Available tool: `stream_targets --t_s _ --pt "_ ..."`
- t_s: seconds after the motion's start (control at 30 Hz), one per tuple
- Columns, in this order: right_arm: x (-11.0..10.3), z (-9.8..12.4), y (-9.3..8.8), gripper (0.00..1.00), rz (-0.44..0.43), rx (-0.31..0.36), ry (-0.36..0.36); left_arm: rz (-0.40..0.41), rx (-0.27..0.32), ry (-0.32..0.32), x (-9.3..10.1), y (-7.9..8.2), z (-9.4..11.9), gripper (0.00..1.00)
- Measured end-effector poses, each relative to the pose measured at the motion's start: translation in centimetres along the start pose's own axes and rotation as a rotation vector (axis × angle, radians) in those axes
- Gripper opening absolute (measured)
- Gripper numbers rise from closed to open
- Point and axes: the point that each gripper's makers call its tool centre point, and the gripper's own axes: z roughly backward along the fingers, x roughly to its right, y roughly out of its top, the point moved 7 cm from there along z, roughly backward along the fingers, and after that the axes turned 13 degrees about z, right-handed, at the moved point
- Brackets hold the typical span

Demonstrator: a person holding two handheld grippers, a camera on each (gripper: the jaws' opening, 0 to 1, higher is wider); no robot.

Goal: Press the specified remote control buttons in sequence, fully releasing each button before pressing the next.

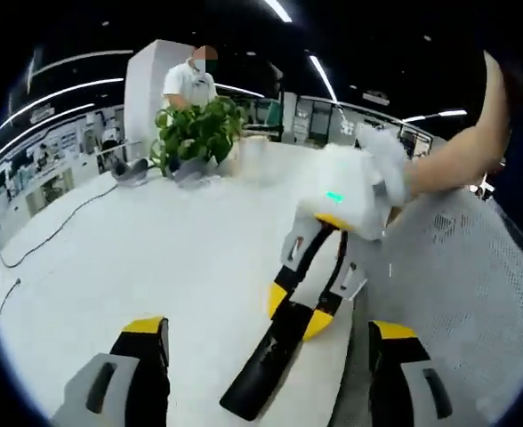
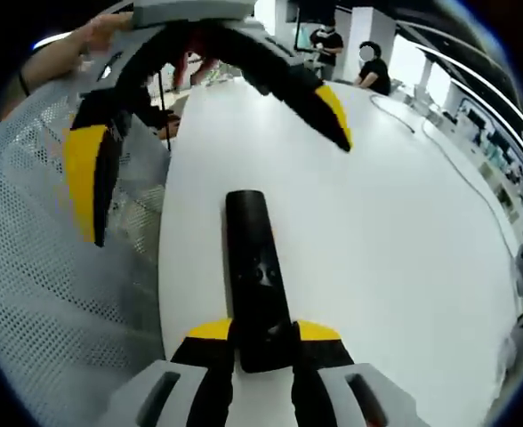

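A long black remote control [image 2: 253, 258] points away from me over the white table [image 2: 377, 231], with small round buttons near its middle. My right gripper [image 2: 263, 334] is shut on its near end, one yellow pad on each side. In the left gripper view the same remote [image 1: 257, 374] slants between my own jaws, held at its far end by the right gripper [image 1: 299, 310], which reaches in from the right on a person's arm. My left gripper [image 1: 268, 329] stands wide open around it without touching. From the right gripper view, the left gripper [image 2: 210, 147] hangs open beyond the remote's tip.
Grey mesh fabric [image 2: 57, 294] runs along the table's edge beside the remote. A potted green plant [image 1: 195, 129] stands at the far end of the table [image 1: 155, 249], with a person behind it. A thin cable [image 1: 57, 231] trails across the table's left side.
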Motion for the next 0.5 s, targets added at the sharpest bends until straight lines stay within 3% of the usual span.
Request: stream_targets --t_s 0.27,0.4,0.5 --pt "0.0 0.0 0.0 0.22 0.006 -0.009 0.001 0.081 0.219 0.130 1.2 2.2 5.3 1.00" --pt "0.0 0.0 0.0 0.22 0.004 -0.005 0.000 0.071 0.304 0.244 2.2 2.6 7.9 1.00" --pt "0.0 0.0 0.0 0.22 0.002 -0.004 -0.001 0.103 0.326 0.301 3.1 2.2 9.3 1.00"
